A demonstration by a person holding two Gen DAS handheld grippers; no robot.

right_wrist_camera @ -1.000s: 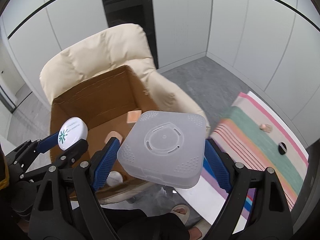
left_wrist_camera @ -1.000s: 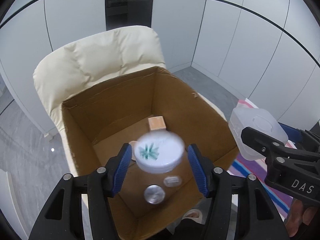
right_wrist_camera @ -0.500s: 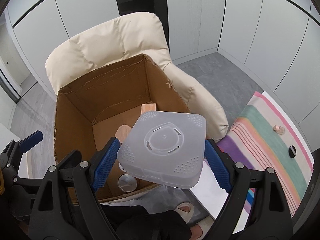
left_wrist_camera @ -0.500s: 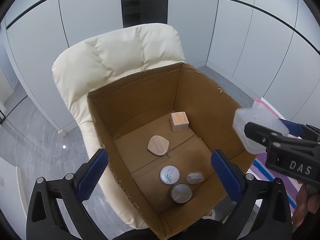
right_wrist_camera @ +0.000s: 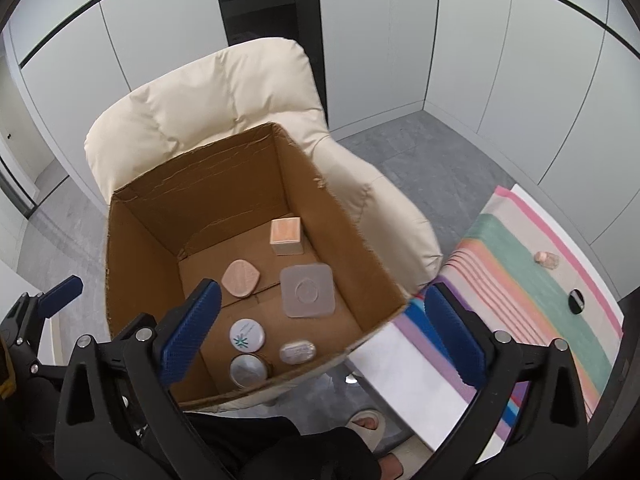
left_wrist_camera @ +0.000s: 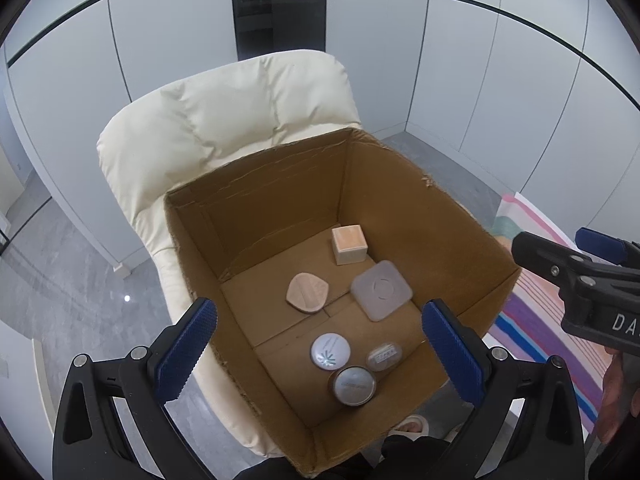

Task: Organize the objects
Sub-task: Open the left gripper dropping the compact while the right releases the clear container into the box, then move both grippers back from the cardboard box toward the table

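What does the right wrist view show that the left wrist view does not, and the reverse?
Only the right wrist view shows a small bottle and a black round thing on the striped cloth.

Only the left wrist view shows the box's right wall from inside and the floor left of the chair.

Both show the cardboard box on the cream chair, holding the frosted square lid, white round tin, wooden cube and others. The left gripper and right gripper are open and empty.

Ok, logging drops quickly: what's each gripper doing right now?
Left gripper: open, holding nothing.
Right gripper: jaws just opened, nothing between them.
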